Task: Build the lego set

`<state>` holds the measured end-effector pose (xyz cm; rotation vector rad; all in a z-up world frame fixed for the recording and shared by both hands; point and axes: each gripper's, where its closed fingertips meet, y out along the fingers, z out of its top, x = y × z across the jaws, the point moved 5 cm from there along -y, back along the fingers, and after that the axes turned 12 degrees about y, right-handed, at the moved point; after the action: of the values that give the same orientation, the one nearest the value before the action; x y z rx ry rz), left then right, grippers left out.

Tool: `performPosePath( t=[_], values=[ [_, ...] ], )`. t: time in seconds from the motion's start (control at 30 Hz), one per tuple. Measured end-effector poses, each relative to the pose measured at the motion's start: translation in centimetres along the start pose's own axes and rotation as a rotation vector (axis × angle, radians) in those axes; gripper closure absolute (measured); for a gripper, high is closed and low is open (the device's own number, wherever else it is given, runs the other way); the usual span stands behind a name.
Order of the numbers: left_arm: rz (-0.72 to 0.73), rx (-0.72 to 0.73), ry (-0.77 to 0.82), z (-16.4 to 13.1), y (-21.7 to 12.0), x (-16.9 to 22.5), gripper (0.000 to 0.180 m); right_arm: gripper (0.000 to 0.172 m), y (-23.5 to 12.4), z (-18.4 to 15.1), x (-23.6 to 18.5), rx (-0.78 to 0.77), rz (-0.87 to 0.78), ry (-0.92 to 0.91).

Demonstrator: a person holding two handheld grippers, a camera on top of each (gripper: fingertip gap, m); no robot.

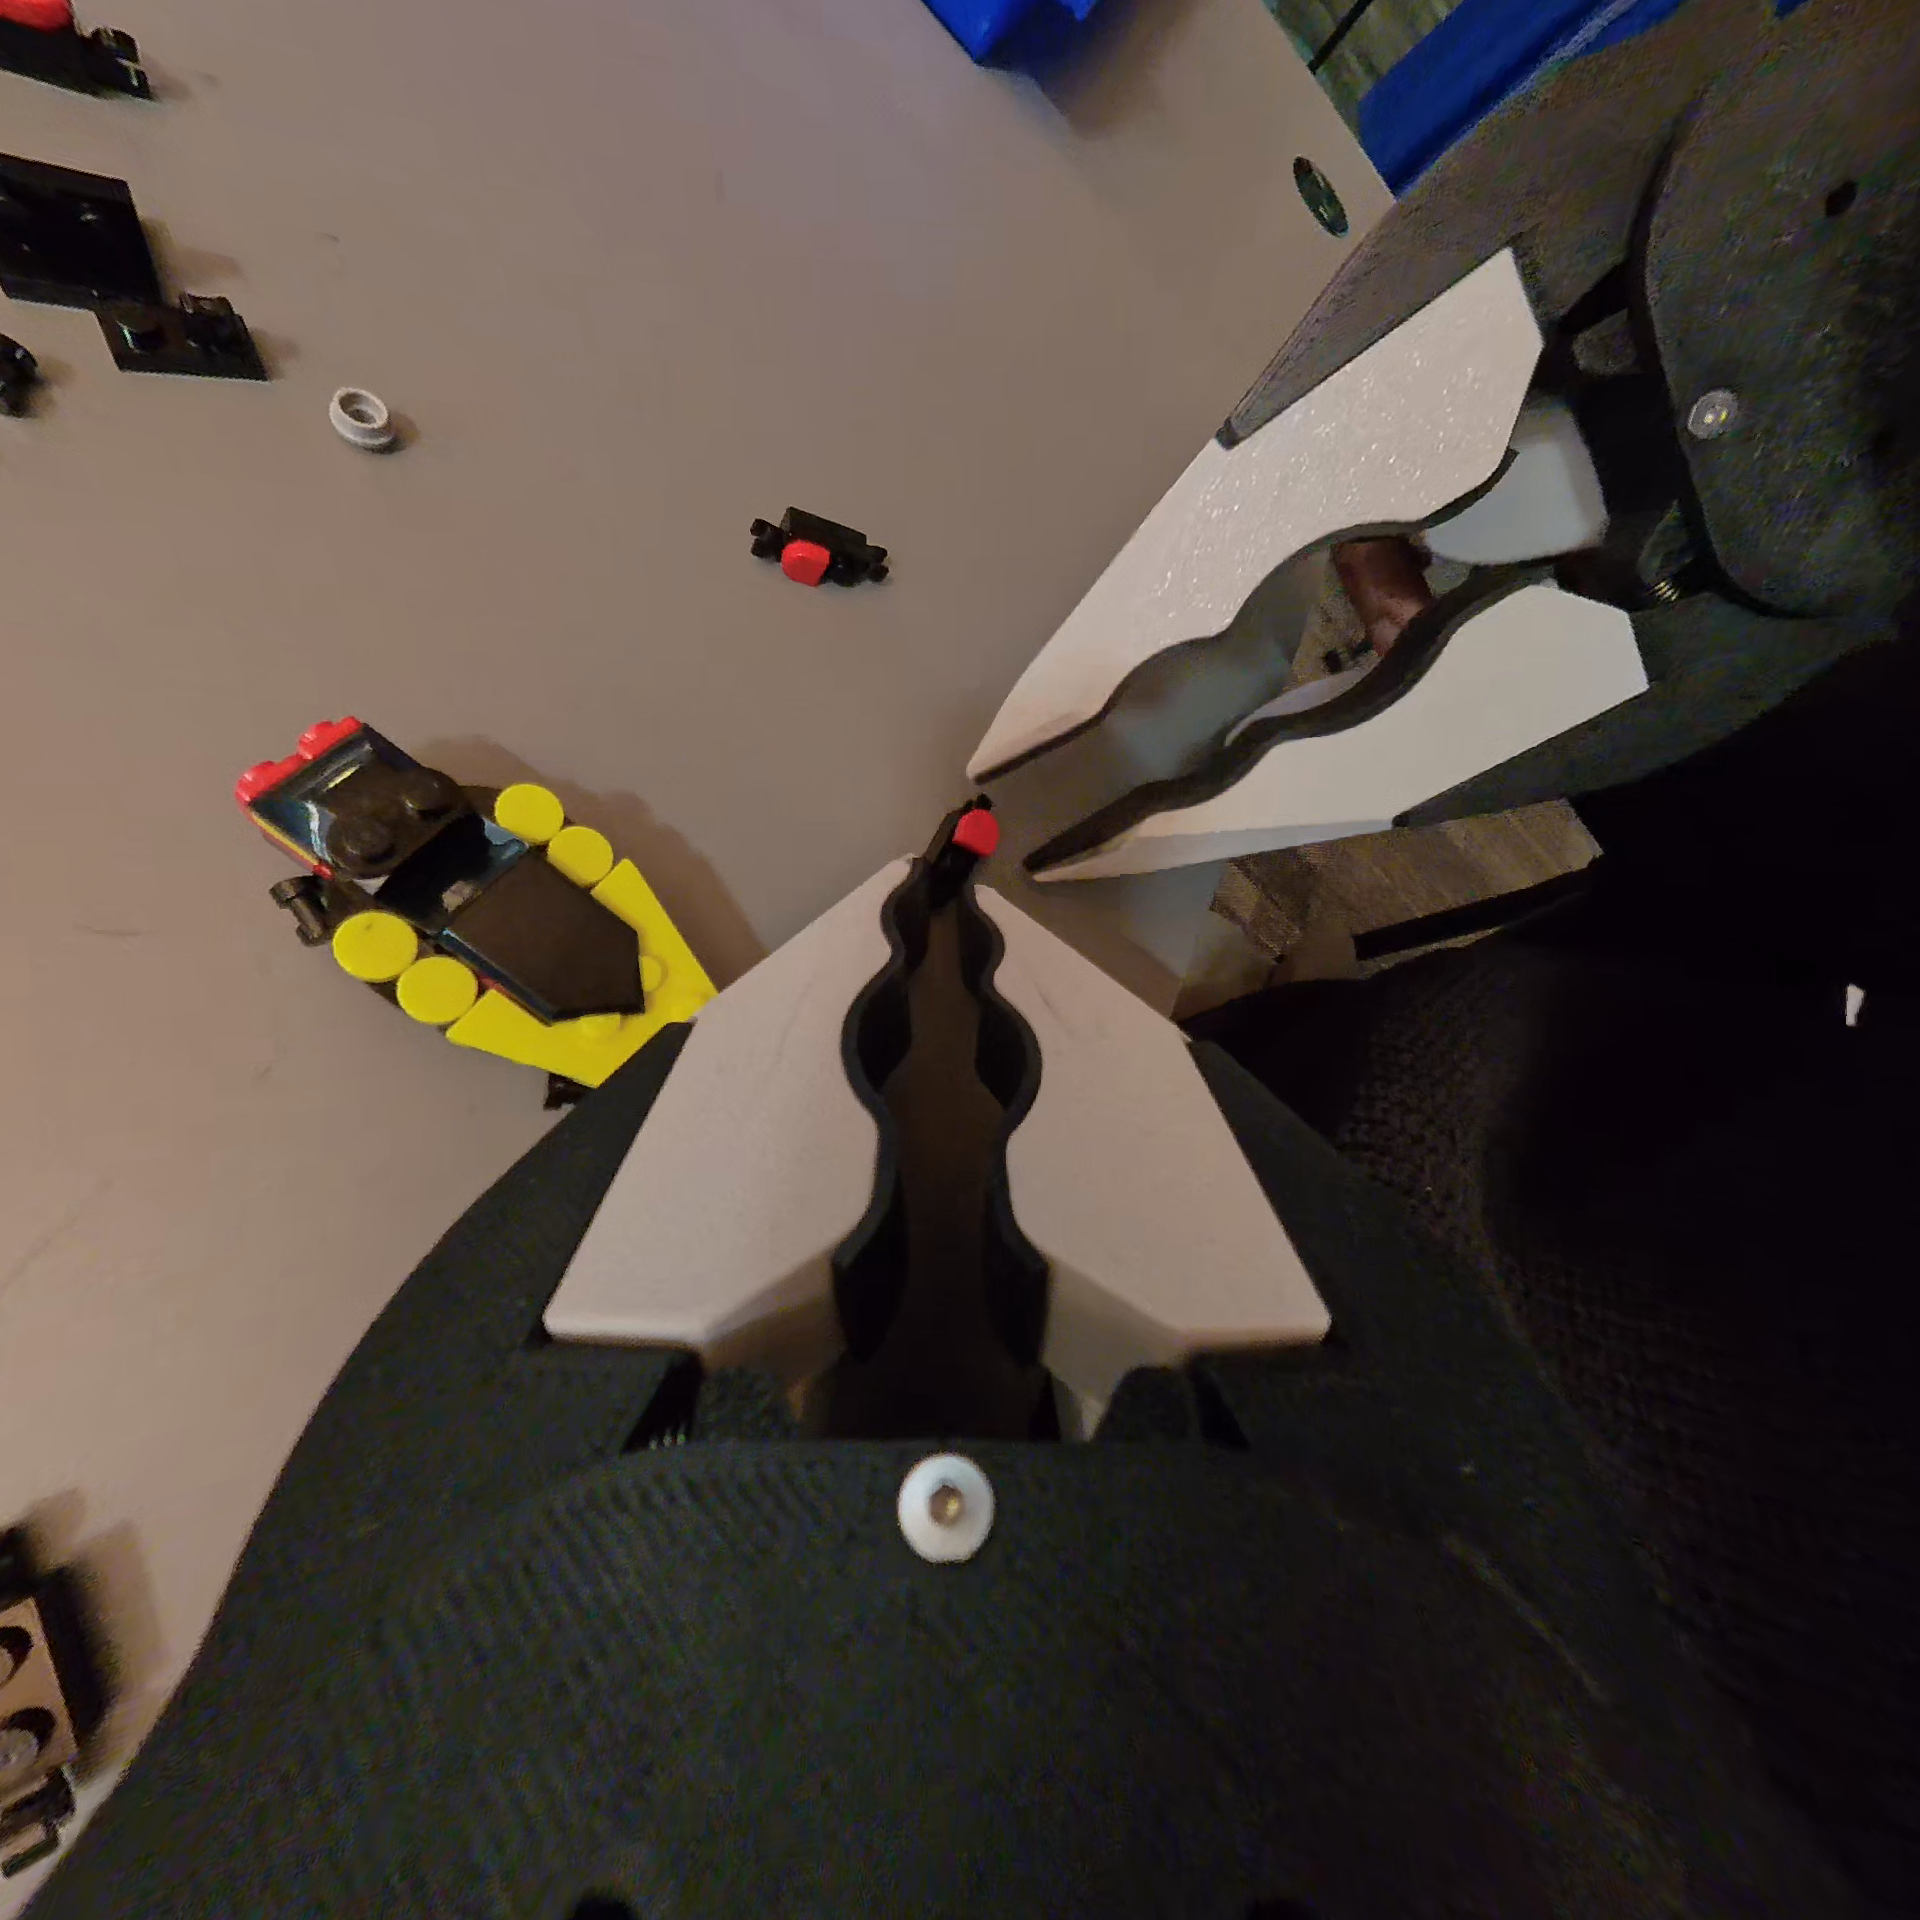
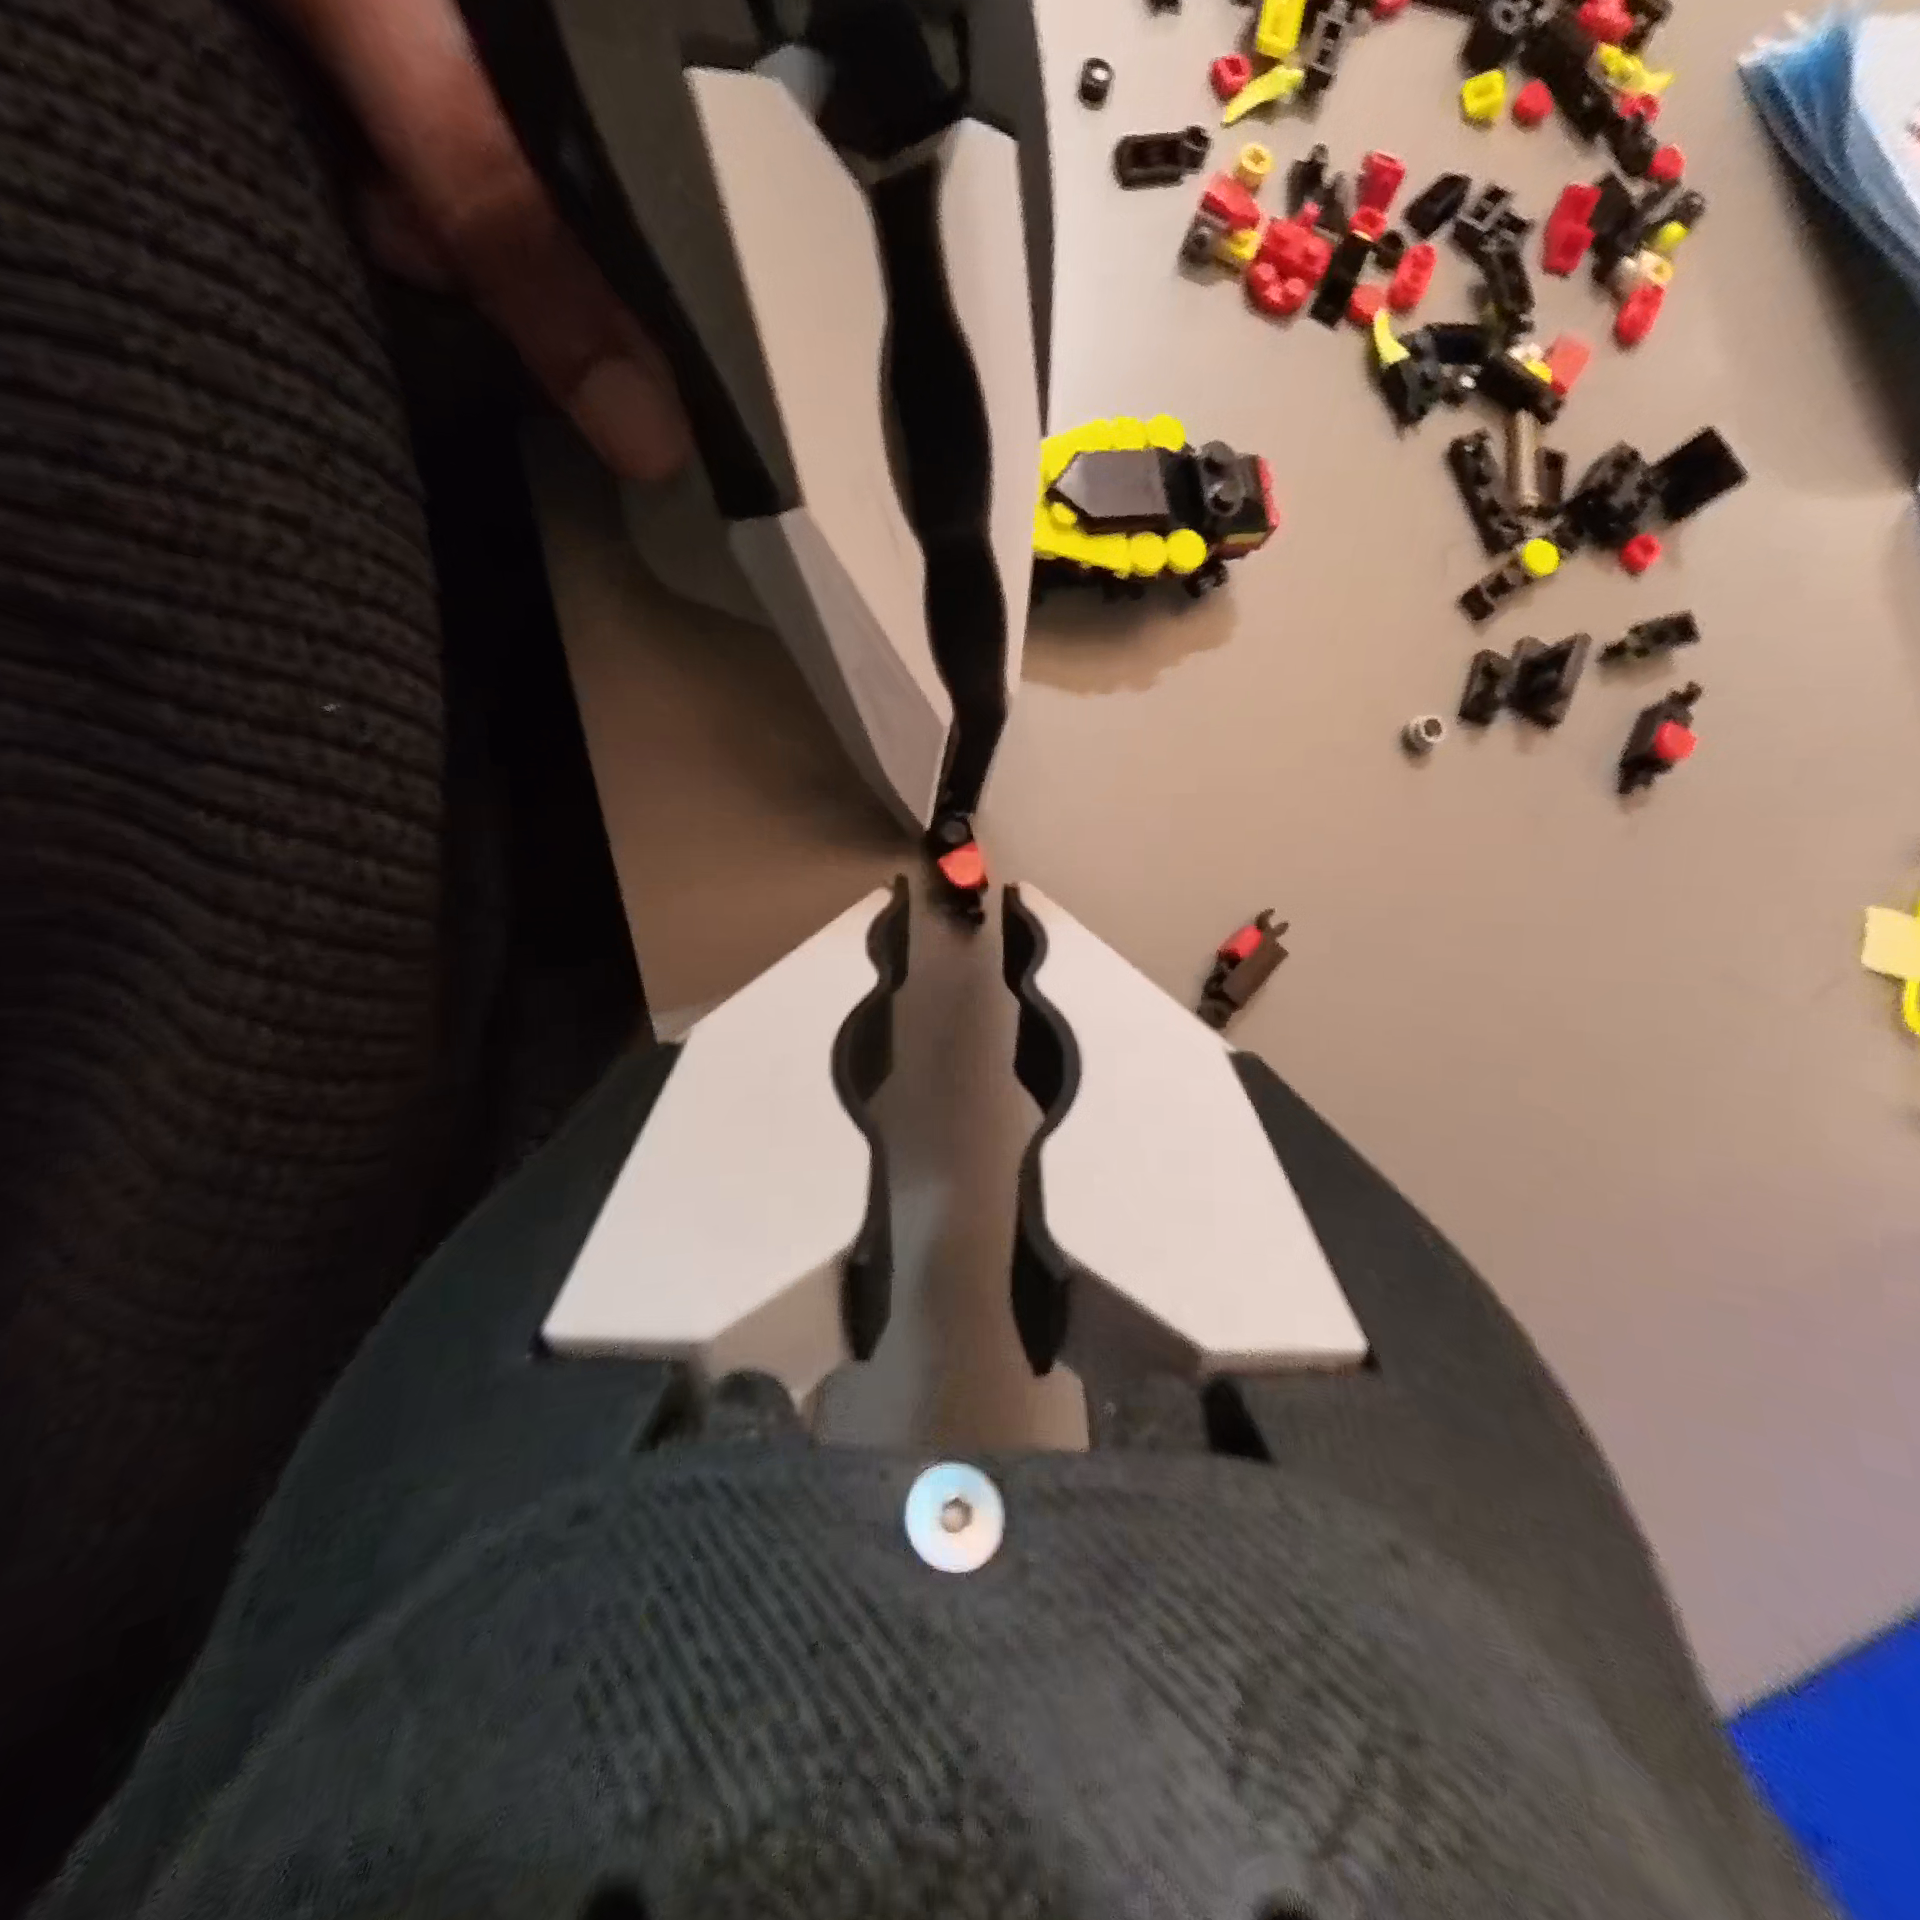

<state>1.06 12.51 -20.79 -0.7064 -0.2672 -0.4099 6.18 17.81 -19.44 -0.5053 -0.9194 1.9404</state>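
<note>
My left gripper (image 1: 943,868) is shut on a small black piece with a red stud (image 1: 975,831) and holds it above the grey table (image 1: 623,312). My right gripper (image 1: 1006,819) comes in from the upper right, open, with its tips on either side of the piece's free end. In the right wrist view my right gripper (image 2: 956,896) is open and its pads stand apart from the piece (image 2: 958,864), which sticks out of the left gripper (image 2: 951,805) above it. A yellow and black brick model (image 1: 478,914) lies on the table to the left; it also shows in the right wrist view (image 2: 1143,509).
Another black piece with a red stud (image 1: 818,551) and a grey round piece (image 1: 362,416) lie on the table. A pile of loose red, black and yellow bricks (image 2: 1455,208) sits at the far right. A hand (image 2: 540,260) grips the left gripper. A blue bin (image 1: 1039,31) stands at the table's far edge. Both grippers' tips are close together, under 4 cm apart.
</note>
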Motion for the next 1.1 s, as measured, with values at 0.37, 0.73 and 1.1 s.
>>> performPosePath(
  t=[0.37,0.73,1.1],
  values=[
    [0.015,-0.008,0.026,0.0,0.0,0.1,0.178,0.165,0.6,1.2,0.8,-0.176,0.161,-0.214],
    [0.011,-0.007,0.020,0.0,0.0,0.1,0.178,0.166,0.8,1.5,1.0,-0.248,0.211,-0.195],
    [0.016,-0.002,0.013,0.0,0.0,0.0,0.178,0.166,0.7,1.3,0.8,-0.249,0.124,0.051]
  ],
)
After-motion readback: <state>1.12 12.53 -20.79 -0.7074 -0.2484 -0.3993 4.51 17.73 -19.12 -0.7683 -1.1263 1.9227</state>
